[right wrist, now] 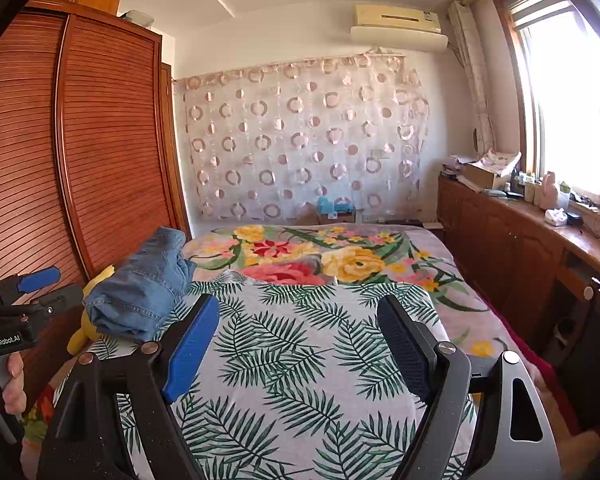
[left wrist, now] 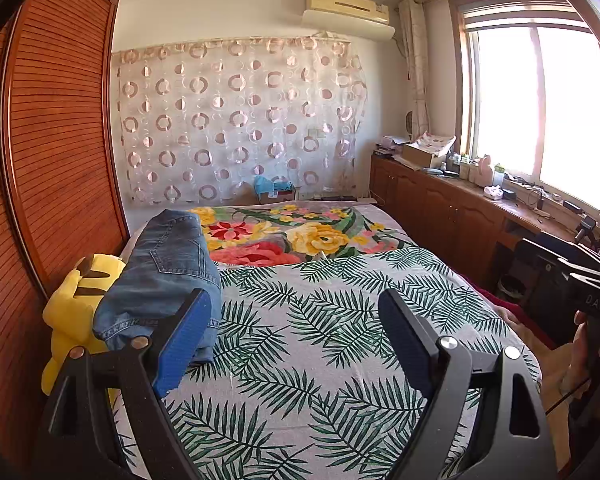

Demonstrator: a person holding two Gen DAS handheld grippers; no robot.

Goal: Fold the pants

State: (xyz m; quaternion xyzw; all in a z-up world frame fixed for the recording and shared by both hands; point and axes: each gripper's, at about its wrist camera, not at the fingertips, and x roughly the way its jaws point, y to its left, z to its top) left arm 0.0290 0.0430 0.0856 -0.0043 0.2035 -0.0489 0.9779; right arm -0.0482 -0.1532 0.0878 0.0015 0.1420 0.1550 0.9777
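Blue denim pants (left wrist: 164,276) lie in a folded bundle along the bed's left edge, partly resting on a yellow plush toy (left wrist: 76,312). My left gripper (left wrist: 296,300) hovers open above the leaf-print sheet, and its left blue pad (left wrist: 184,340) overlaps the bundle's near end in the picture. Nothing sits between the pads. In the right wrist view the pants (right wrist: 140,292) are ahead and to the left. My right gripper (right wrist: 296,304) is open and empty over the sheet. The left gripper (right wrist: 56,284) shows at that view's left edge, held by a hand (right wrist: 8,380).
The bed carries a leaf-print sheet (left wrist: 340,340) with a floral blanket (left wrist: 300,236) beyond it. A slatted wooden wardrobe (left wrist: 60,160) runs close along the left. Low wooden cabinets (left wrist: 440,208) with clutter on top stand under the window at the right. A patterned curtain (left wrist: 240,120) covers the far wall.
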